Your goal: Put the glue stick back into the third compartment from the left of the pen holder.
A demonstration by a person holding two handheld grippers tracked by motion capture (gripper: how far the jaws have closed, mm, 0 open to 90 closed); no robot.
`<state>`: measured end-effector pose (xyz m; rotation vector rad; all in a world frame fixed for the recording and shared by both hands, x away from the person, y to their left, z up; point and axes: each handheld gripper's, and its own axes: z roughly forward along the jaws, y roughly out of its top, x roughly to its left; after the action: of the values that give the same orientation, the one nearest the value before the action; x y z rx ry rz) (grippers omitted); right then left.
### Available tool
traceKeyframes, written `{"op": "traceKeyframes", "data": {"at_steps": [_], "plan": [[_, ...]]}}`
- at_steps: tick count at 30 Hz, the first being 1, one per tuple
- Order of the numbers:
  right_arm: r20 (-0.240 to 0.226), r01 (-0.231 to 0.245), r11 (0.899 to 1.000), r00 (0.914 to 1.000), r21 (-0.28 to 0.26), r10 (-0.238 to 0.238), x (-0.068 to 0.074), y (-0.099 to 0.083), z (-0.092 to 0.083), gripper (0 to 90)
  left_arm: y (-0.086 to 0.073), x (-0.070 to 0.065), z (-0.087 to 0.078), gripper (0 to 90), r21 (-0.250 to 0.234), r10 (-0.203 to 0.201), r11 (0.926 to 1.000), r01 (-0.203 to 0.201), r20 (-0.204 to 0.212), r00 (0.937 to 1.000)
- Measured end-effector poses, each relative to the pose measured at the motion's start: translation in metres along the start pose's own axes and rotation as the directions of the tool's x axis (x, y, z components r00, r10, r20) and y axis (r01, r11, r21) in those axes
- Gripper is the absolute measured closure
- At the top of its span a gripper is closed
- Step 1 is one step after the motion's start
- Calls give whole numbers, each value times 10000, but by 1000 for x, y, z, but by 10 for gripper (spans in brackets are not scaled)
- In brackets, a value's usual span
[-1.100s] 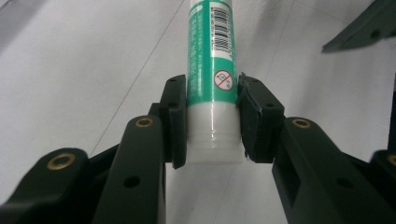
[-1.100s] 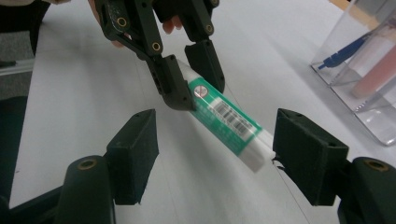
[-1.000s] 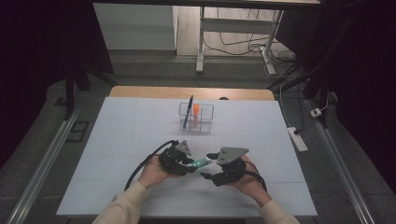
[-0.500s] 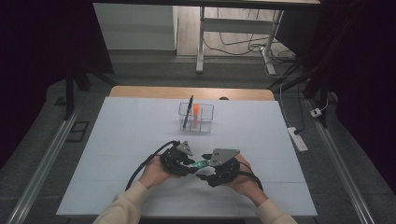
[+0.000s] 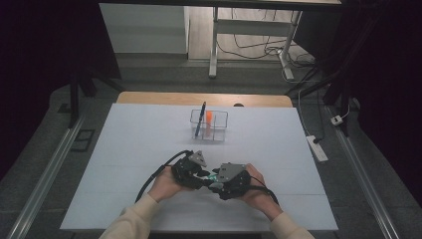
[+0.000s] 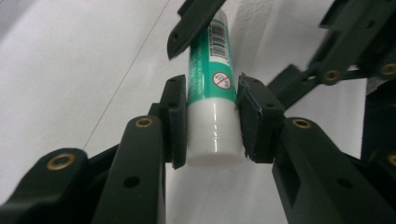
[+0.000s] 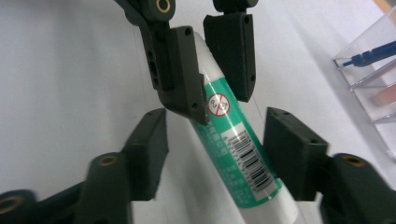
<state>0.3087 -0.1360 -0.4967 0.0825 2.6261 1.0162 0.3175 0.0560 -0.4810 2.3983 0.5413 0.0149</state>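
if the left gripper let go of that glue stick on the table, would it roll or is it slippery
Probably both. The glue stick is a smooth round tube, so lying on the flat table it could roll. Its glossy plastic looks slippery, though the left gripper clamps the white cap end squarely. It looks rigid and likely light.

The white table (image 5: 149, 149) is evenly lit from above — surroundings fall dark — while near jaws in both gripper views blur softly.

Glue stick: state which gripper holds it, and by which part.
The left gripper clamps the glue stick at its white cap end. The right gripper straddles the green barrel, jaws just closing, not yet pressing.
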Motion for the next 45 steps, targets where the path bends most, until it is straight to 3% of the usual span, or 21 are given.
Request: {"op": "traceKeyframes", "data": {"at_steps": [5, 11, 14, 18, 24, 29, 36, 42, 45], "plan": [[13, 487, 9984, 9988, 284, -487, 3, 1, 0, 573, 2, -3, -1, 648, -22, 97, 10000, -96, 132, 9999], [-368, 853, 9959, 9958, 292, -842, 5, 1, 1, 629, 2, -5, -2, 640, -181, 221, 9996, -218, 199, 9996], [-501, 704, 9973, 9963, 230, -692, 5, 1, 0, 650, 1, -4, -7, 602, -580, 179, 9982, -181, -38, 9998], [-506, 436, 9990, 9978, 70, -432, 1, -2, -2, 653, -3, -2, -14, 459, -942, -87, 9955, 50, -383, 9992], [-376, -77, 9999, 9993, -128, 73, -4, -6, -7, 653, -12, -2, -24, 372, -1788, -566, 9831, 383, -986, 9935], [-231, -631, 9972, 9978, -412, 622, -9, -9, -12, 653, -26, -4, -33, 364, -2181, -796, 9747, 486, -1357, 9875], [-73, -1055, 9914, 9944, -781, 1052, -15, -12, -20, 653, -40, -4, -40, 357, -2236, -966, 9730, 570, -1705, 9806], [43, -1342, 9863, 9908, -960, 1353, -18, -15, -23, 653, -51, -4, -46, 360, -2427, -1293, 9670, 771, -2072, 9697], [70, -1486, 9828, 9886, -1100, 1502, -20, -16, -25, 652, -58, -5, -49, 361, -2390, -1345, 9677, 799, -2216, 9658]]}}
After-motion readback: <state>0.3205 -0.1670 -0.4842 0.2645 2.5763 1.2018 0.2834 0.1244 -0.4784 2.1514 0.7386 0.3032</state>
